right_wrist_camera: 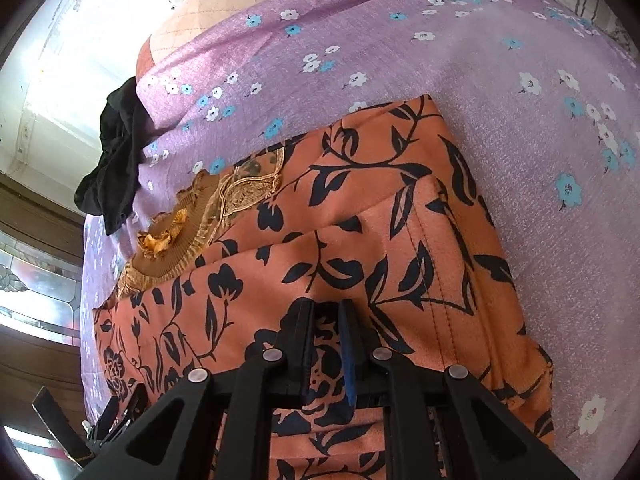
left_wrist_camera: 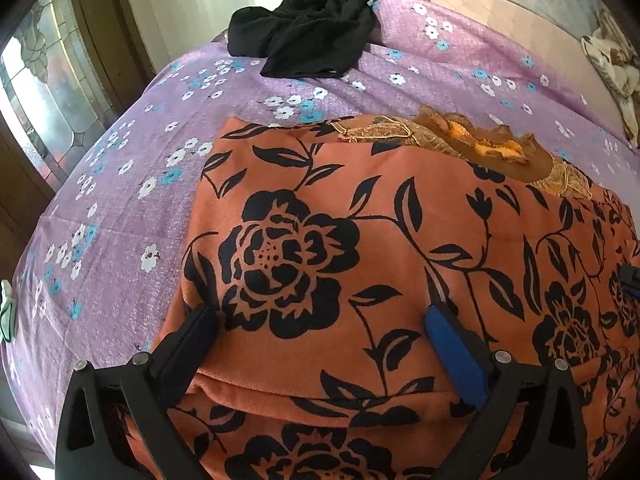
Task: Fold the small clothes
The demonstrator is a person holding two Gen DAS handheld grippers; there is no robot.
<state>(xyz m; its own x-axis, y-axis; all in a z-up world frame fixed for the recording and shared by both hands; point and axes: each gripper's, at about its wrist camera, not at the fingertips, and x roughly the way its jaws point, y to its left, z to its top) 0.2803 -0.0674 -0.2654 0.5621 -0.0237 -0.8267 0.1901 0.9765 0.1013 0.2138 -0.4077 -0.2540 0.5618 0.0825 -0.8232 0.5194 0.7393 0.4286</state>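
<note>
An orange garment with black flower print (left_wrist_camera: 360, 240) lies folded on the purple flowered bedsheet (left_wrist_camera: 120, 200). Its brown and gold neckline (left_wrist_camera: 480, 140) shows at the far edge. My left gripper (left_wrist_camera: 320, 316) is open, its fingers spread wide and resting on the near fold of the garment. In the right wrist view the same garment (right_wrist_camera: 360, 240) fills the middle, with its neckline (right_wrist_camera: 180, 232) to the left. My right gripper (right_wrist_camera: 326, 312) has its jaws close together on a layer of the orange fabric.
A crumpled black garment (left_wrist_camera: 312, 28) lies at the far side of the bed and shows in the right wrist view (right_wrist_camera: 116, 160). A patterned cloth (left_wrist_camera: 612, 68) sits at the far right. A glass-panelled wooden door (left_wrist_camera: 48, 100) stands to the left.
</note>
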